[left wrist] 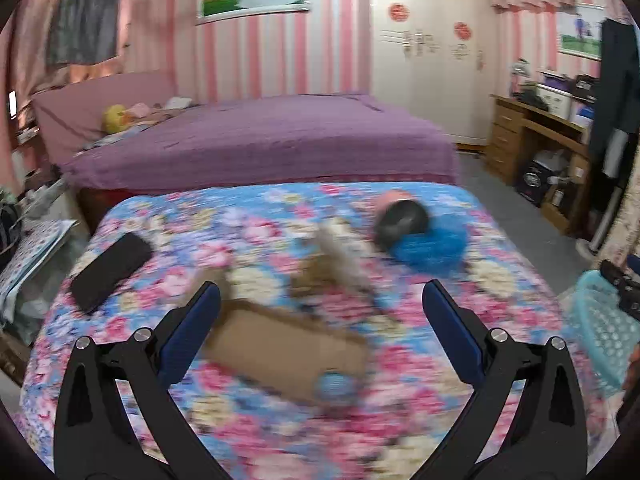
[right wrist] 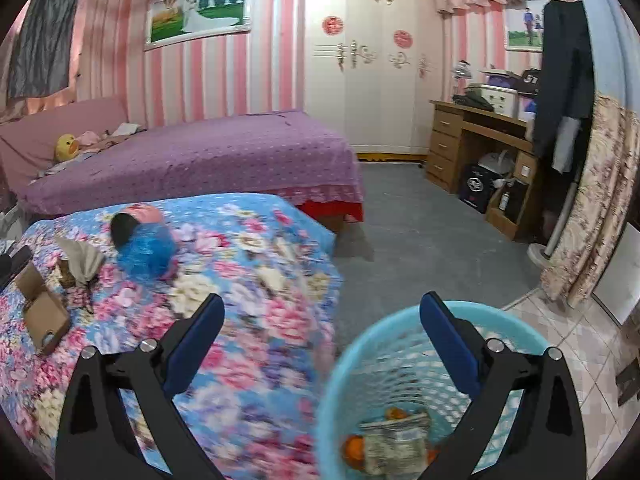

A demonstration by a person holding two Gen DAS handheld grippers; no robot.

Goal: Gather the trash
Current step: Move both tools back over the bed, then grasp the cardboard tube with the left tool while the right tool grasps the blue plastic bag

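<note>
My left gripper [left wrist: 320,300] is open and empty above the floral bedspread [left wrist: 240,420]. A flat brown cardboard box [left wrist: 280,352] lies just below and between its fingers, blurred. Beyond it lie a crumpled grey-brown paper scrap [left wrist: 340,256], a blue plastic bag [left wrist: 432,248] and a dark round cup with a pink rim [left wrist: 402,220]. My right gripper [right wrist: 320,312] is open and empty over the edge of the bed and a light blue mesh basket [right wrist: 348,360]. The basket holds a clear wrapper [right wrist: 396,440] and orange peel [right wrist: 354,448]. The cardboard box also shows in the right wrist view [right wrist: 44,316].
A black flat case [left wrist: 110,270] lies at the bed's left side. A purple bed [right wrist: 192,156] stands behind. A wooden desk [right wrist: 476,140] and white wardrobe [right wrist: 372,80] line the far wall. Grey carpet [right wrist: 420,232] lies between. The basket shows at the right in the left wrist view [left wrist: 604,336].
</note>
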